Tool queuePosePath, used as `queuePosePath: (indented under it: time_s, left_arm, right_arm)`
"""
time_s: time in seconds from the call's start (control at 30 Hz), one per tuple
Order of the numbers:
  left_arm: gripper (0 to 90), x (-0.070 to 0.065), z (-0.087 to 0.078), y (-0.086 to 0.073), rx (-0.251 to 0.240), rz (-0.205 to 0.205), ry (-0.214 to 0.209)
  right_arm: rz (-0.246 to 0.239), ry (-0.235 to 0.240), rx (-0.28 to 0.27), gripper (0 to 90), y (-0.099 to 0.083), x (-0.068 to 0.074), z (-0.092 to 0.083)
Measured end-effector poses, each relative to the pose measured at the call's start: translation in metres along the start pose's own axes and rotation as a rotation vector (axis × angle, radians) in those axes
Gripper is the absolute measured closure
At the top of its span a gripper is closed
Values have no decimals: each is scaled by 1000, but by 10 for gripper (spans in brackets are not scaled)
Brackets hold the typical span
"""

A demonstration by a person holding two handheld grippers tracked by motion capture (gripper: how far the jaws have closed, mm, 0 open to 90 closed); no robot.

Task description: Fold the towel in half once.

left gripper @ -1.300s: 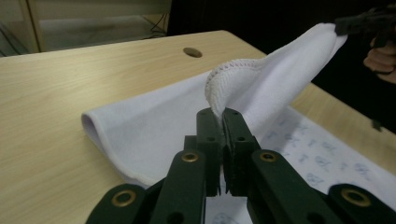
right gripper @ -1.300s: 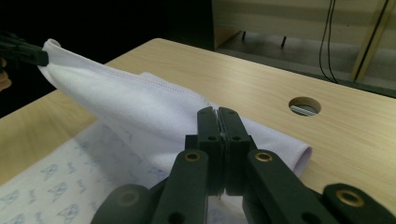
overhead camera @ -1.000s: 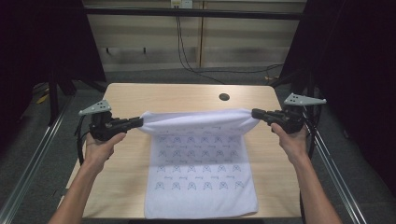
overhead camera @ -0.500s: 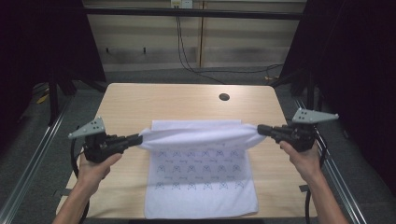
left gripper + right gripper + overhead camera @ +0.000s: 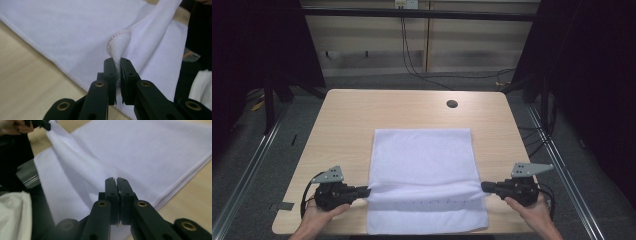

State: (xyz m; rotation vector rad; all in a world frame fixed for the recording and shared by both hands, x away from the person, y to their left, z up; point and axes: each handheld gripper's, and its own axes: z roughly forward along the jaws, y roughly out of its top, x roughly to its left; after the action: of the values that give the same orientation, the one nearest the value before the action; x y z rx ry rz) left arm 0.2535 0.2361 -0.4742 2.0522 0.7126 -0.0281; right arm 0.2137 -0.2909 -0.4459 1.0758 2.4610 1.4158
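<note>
White towel spread flat over the near half of the wooden table, its folded-over edge pinched at either end: left gripper easing slightly apart on a hemmed corner, right gripper clamped tight on cloth.

My towel: white cloth, plain on the folded-over top layer, with a faint row of small grey printed figures on the lower layer near my side, and a stitched white hem showing a trace of red thread at the corner. My left gripper and right gripper: black jaws with brass-coloured rivets, each topped by a grey plate with small dark holes, black cables behind. Table: pale light-brown wood grain with one round black hole; floor around it grey, backdrop black at the sides.
</note>
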Motion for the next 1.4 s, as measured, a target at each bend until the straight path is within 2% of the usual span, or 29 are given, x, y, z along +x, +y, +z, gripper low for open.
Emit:
queuePosePath:
  time_s: [0.03, 0.07, 0.1, 0.2, 0.23, 0.27, 0.33, 0.43, 0.47, 0.5, 0.53, 0.57, 0.63, 0.67, 0.7, 0.77, 0.8, 0.83, 0.9, 1.0, 1.03, 1.07, 1.17, 1.23, 1.27, 1.3, 1.33, 1.37, 1.4]
  left_arm:
    - [828, -2, 1, -4, 18, 2, -9]
    - [828, -4, 1, -7, 25, 11, -12]
    - [804, -7, 2, -12, 56, 18, -21]
    - [780, -12, 3, -16, 82, 36, -46]
    - [769, -18, 6, -18, 132, 68, -58]
    - [750, -18, 6, -18, 132, 68, -58]
    - [716, -21, 8, -18, 171, 87, -81]
    - [684, -21, 7, -23, 227, 108, -137]
    - [681, -21, 7, -22, 219, 106, -140]
    - [666, -20, 6, -21, 223, 101, -146]
    - [655, -20, 6, -21, 223, 101, -146]
    - [642, -20, 3, -20, 219, 111, -156]
    - [614, -18, -1, -19, 189, 91, -166]
    - [589, -17, -3, -19, 164, 82, -167]
    - [576, -17, -4, -18, 135, 73, -167]
    - [543, -18, -4, -14, 92, 84, -162]
    - [512, -18, -4, -14, 92, 84, -162]
    - [499, -21, 0, -8, 80, 98, -163]
    - [493, -22, 2, -4, 71, 106, -166]
    - [480, -22, 3, 9, 12, 110, -179]
    - [501, -17, 3, 24, -39, 104, -168]
    - [535, -13, 5, 31, -46, 96, -138]
    - [639, 9, 21, 44, -28, 63, -60]
    - [670, 30, 38, 47, 3, 17, -21]
    - [665, 39, 47, 48, 13, -17, 10]
    - [638, 48, 54, 48, 36, -41, 14]
    - [601, 54, 59, 50, 62, -43, 25]
    - [564, 60, 64, 52, 93, -38, 57]
    - [527, 60, 64, 52, 93, -38, 57]
  right_arm:
    - [-4, 30, 57, 855, -14, 4, 5]
    - [-4, 30, 57, 855, -14, 4, 5]
    - [-6, 43, 94, 833, -23, 8, 7]
    - [-6, 57, 126, 822, -31, 12, 7]
    - [-12, 83, 152, 800, -36, 15, 6]
    - [-12, 83, 152, 800, -36, 15, 6]
    - [-15, 106, 192, 793, -41, 20, 5]
    - [-18, 118, 215, 760, -47, 23, 2]
    - [-18, 123, 208, 756, -47, 24, 1]
    - [-17, 101, 182, 746, -45, 23, -1]
    - [-17, 101, 182, 746, -45, 23, -1]
    - [10, 59, 119, 671, -39, 18, -3]
    - [8, 20, 105, 665, -34, 16, -2]
    - [4, 10, 110, 636, -32, 14, 1]
    - [1, 25, 117, 609, -30, 12, 6]
    - [5, 31, 148, 585, -28, 9, 18]
    - [5, 31, 148, 585, -28, 9, 18]
    - [-7, 55, 192, 579, -27, 8, 31]
    - [-12, 65, 208, 572, -26, 9, 37]
    - [-18, 53, 193, 575, -16, 9, 45]
    - [-12, 21, 150, 585, -5, 2, 49]
    - [-3, 19, 135, 608, 1, -2, 52]
    - [-25, -27, 153, 650, 17, -16, 65]
    - [-16, -45, 161, 661, 24, -27, 73]
    - [-19, -61, 170, 653, 27, -33, 78]
    - [-13, -74, 181, 637, 30, -40, 82]
    - [-5, -96, 197, 619, 33, -46, 87]
    - [-6, -119, 199, 609, 34, -53, 92]
    - [-6, -119, 199, 609, 34, -53, 92]
